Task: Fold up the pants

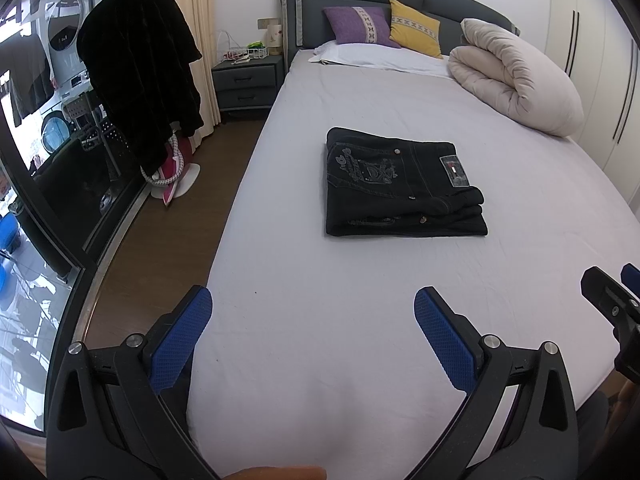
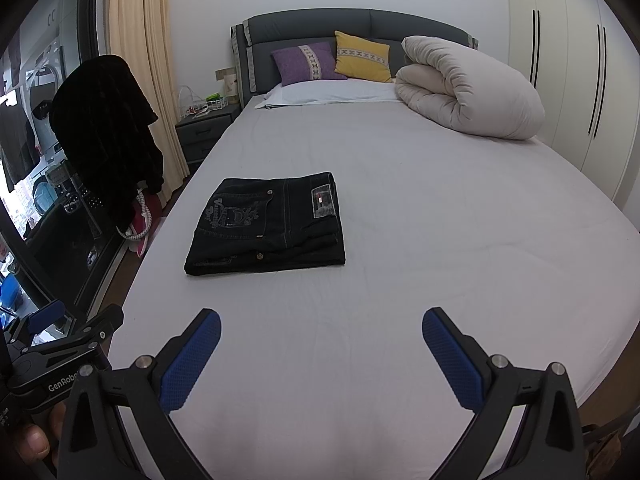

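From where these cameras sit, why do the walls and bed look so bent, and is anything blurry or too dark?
Left wrist view: fisheye curves the window frame and bed edges; black corners. Right wrist view: wardrobe bows similarly. Both views: light is soft and even, the folded pants stay sharp, though their black cloth hides fold detail.

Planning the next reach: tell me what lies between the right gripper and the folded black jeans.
Only bare grey bedsheet separates the open right gripper from the folded black jeans, as the right wrist view shows.
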A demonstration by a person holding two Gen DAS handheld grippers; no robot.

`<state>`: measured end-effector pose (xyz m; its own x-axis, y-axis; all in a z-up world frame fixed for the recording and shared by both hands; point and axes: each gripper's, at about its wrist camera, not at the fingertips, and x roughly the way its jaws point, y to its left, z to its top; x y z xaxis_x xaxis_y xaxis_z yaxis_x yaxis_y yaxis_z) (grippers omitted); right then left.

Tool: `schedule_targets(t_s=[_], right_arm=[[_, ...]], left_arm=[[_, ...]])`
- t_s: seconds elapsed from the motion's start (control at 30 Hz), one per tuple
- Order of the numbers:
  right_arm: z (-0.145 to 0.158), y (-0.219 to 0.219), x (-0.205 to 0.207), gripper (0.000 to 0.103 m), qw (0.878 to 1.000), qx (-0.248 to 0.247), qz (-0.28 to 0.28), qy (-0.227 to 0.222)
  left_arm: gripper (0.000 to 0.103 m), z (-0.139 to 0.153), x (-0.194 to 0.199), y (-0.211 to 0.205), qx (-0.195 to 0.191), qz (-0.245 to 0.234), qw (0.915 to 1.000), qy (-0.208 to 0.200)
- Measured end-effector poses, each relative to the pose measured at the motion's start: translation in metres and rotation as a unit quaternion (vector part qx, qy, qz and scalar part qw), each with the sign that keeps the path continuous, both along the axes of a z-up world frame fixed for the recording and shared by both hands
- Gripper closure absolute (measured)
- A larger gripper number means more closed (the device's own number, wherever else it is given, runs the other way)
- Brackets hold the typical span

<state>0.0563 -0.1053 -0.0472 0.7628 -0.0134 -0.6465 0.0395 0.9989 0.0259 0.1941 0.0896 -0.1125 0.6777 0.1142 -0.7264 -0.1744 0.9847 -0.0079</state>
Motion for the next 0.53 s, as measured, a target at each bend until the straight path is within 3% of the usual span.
schedule_targets(t_s=[0.53], right_arm=[[-0.0047, -0.0001, -0.0017, 0.0, 1.0, 0.003, -0.001, 0.002]], left_arm=[[0.0, -0.0091, 0.0015, -0.001, -0.005, -0.001, 1.0, 0.001]])
